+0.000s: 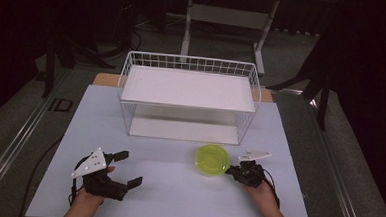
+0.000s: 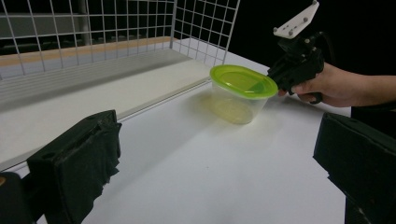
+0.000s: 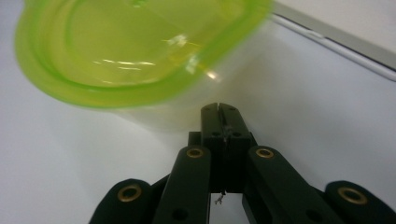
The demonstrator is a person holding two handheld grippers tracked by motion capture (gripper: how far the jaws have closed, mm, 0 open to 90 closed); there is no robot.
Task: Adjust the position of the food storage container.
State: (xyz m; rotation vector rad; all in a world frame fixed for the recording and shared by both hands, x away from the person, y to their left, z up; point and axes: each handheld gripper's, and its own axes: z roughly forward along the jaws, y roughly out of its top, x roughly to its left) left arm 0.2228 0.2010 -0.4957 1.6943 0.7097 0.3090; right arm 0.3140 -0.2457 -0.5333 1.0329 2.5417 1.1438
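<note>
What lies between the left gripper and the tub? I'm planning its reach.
Nothing: the high view shows bare white table between the open left gripper and the green-lidded tub.

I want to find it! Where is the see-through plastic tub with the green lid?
In the high view, the clear plastic tub with the green lid stands on the white table, right of centre, before the white wire basket, at the right gripper.

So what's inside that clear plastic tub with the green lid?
Through the clear plastic tub walls nothing distinct shows, only a yellowish tint. Its green lid is on, covering the inside from above.
</note>
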